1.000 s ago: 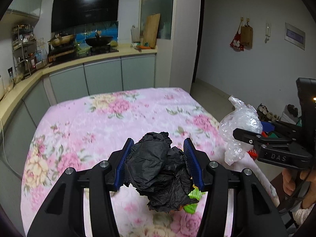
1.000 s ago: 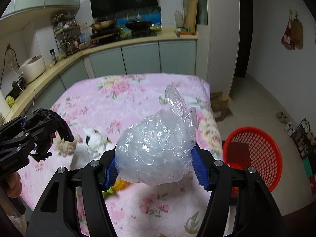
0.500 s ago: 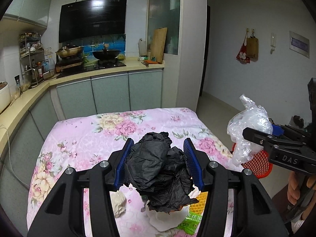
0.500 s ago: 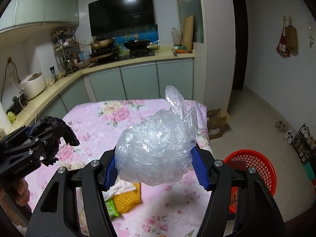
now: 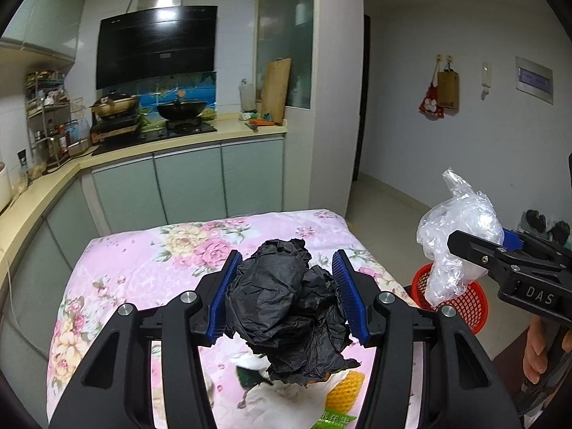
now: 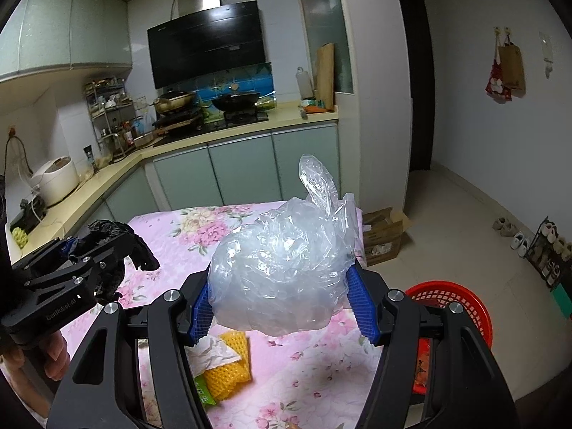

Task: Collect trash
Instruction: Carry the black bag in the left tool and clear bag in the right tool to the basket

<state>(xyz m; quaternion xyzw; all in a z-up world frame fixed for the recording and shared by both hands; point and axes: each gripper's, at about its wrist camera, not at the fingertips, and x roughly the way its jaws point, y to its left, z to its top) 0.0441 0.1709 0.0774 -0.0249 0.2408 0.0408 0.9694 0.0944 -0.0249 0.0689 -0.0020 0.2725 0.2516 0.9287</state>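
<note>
- Both of our hand-held grippers have risen since a second ago, and more of the kitchen wall and the trash on the bench shows beneath them.
- Our left hand-held gripper [image 5: 286, 296] is clamped on a crumpled black bag [image 5: 286, 307], blue pads pressing both sides, above the flowered cloth [image 5: 143, 250].
- Our right hand-held gripper [image 6: 282, 307] grips a crumpled clear plastic bag [image 6: 282, 268] the same way.
- We see a red basket [image 6: 461, 300] on the floor, just right of the bench.
- On the cloth lie white paper [image 6: 214, 352], a yellow foam net [image 6: 228, 368] and a green wrapper [image 6: 203, 393].
</note>
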